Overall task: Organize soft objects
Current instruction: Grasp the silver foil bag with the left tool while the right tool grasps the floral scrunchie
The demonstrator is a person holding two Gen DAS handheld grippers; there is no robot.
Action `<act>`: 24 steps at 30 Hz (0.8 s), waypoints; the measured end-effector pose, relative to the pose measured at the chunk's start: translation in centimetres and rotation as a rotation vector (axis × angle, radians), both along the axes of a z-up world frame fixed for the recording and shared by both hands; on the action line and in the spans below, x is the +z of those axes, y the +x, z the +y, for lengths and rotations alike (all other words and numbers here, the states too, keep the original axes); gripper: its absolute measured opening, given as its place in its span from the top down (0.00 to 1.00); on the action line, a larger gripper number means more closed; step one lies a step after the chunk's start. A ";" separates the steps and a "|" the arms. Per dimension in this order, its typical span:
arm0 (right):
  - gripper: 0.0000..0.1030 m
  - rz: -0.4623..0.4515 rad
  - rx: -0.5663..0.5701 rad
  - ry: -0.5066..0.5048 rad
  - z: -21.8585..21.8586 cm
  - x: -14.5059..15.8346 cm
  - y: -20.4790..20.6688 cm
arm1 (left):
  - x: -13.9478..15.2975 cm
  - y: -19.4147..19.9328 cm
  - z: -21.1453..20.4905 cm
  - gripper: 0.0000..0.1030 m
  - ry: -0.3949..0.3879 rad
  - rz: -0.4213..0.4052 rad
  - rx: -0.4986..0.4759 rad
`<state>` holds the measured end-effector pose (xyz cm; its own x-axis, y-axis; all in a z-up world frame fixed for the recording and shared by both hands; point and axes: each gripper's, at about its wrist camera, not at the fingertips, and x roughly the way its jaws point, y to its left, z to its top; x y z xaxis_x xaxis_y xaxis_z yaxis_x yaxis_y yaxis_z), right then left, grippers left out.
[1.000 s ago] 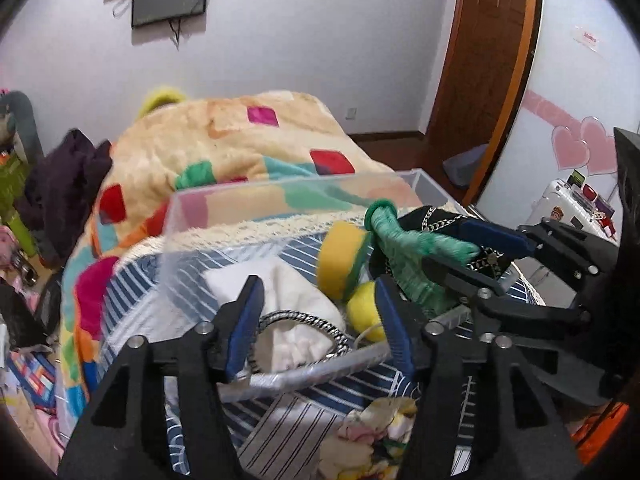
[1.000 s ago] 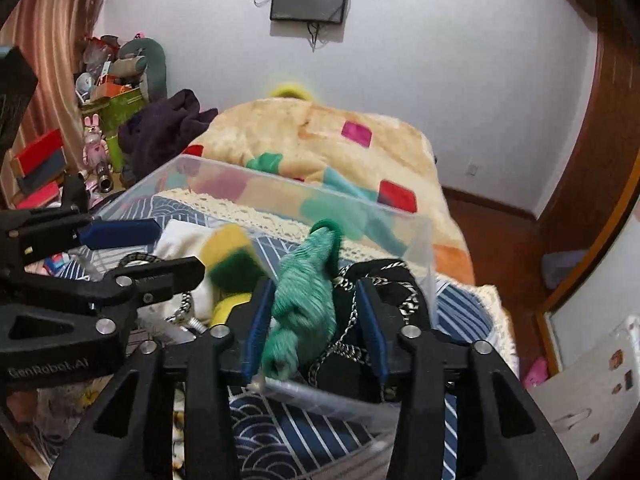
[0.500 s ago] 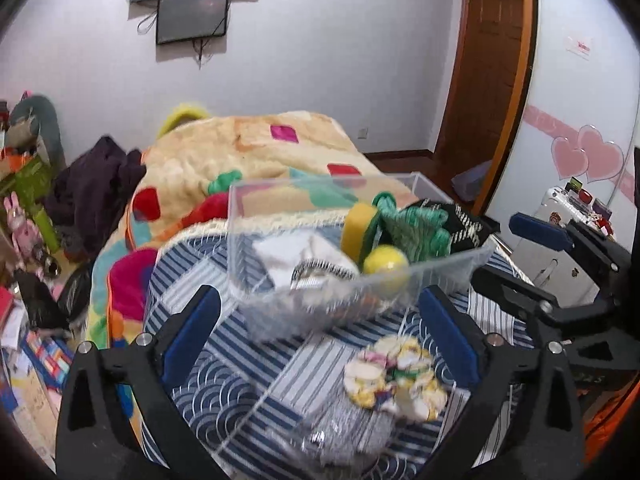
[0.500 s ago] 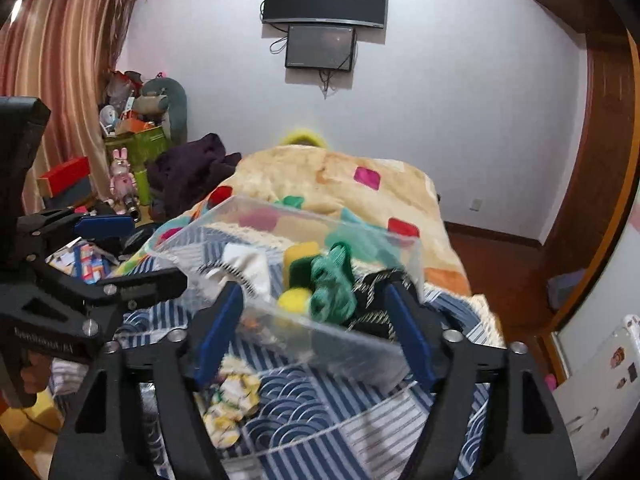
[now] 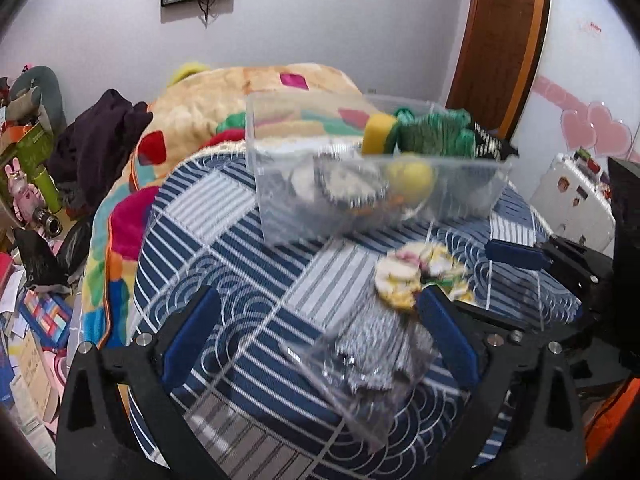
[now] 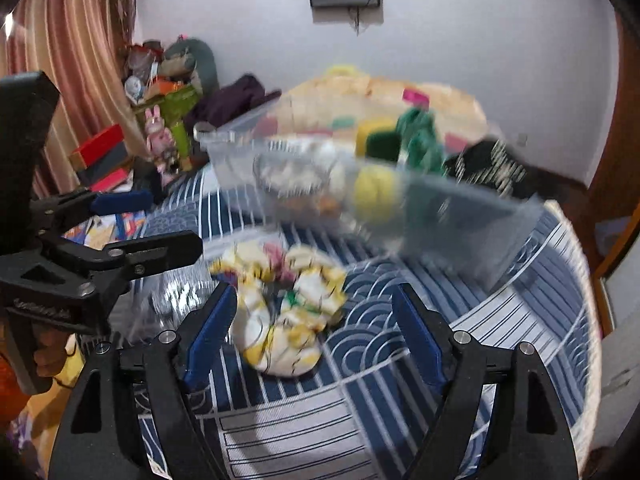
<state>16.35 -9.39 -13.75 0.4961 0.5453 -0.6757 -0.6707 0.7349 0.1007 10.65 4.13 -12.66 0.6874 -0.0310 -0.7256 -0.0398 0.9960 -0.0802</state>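
Note:
A clear plastic bin (image 5: 280,216) (image 6: 472,224) stands on the blue striped cloth and holds a green yarn bundle (image 5: 436,138), a yellow-green sponge (image 5: 380,136), a yellow ball (image 5: 412,178), a white cloth and a black item. A yellow-white floral fabric piece (image 5: 416,276) (image 6: 288,312) lies in front of the bin. A clear bag with grey-white fabric (image 5: 360,356) lies nearer. My left gripper (image 5: 320,348) is open and empty over the bag. My right gripper (image 6: 316,340) is open and empty around the floral piece, above it.
The cloth-covered round table (image 5: 224,264) ends near the bottom of both views. Behind it is a bed with a patchwork blanket (image 5: 224,96). Boxes, toys and dark clothes (image 5: 96,144) crowd the left. A wooden door (image 5: 504,40) is at right.
Both grippers have opened wide and pulled back from the bin towards the table's near side. The green yarn stays in the bin. The right gripper now hovers over the floral piece.

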 end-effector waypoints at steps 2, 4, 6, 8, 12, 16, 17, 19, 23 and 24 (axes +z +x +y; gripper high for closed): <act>0.26 0.016 0.005 -0.017 0.4 -0.7 0.1 | -0.7 -0.1 0.0 0.02 -0.003 0.017 -0.002; 0.33 0.035 0.018 -0.024 0.7 -1.2 0.1 | -1.2 0.0 0.2 0.02 -0.028 0.034 -0.001; 0.41 0.058 0.036 -0.016 0.7 -1.5 0.0 | -1.6 0.0 0.5 0.02 -0.054 0.040 0.006; 0.52 0.066 0.048 -0.008 0.6 -1.5 -0.2 | -2.1 0.0 0.4 0.02 -0.059 0.050 0.012; 0.73 0.090 0.060 -0.001 0.2 -1.8 -0.4 | -2.7 -0.4 -0.3 0.02 -0.042 0.039 0.002; 0.83 0.085 0.031 0.011 -0.8 -1.9 -0.7 | -2.8 -0.9 -1.0 0.25 -0.055 0.017 -0.025; 0.84 0.078 0.022 0.012 -1.0 -1.8 -0.7 | -2.8 -1.0 -1.1 0.29 -0.070 0.016 -0.036; 0.85 0.062 -0.007 0.013 -1.6 -1.5 -0.7 | -2.7 -1.0 -1.4 0.45 -0.091 0.017 -0.056; 0.86 0.058 -0.051 0.044 -3.0 -1.1 -0.6 | -2.1 -0.9 -2.2 0.65 -0.111 0.014 -0.096; 0.86 0.050 -0.067 0.051 -3.5 -0.9 -0.7 | -1.9 -1.0 -2.6 0.69 -0.106 0.010 -0.106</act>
<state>15.67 -12.91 -14.61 0.4985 0.5465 -0.6729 -0.6137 0.7707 0.1713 9.62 1.58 -14.60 0.6691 -0.1797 -0.7211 0.0642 0.9807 -0.1849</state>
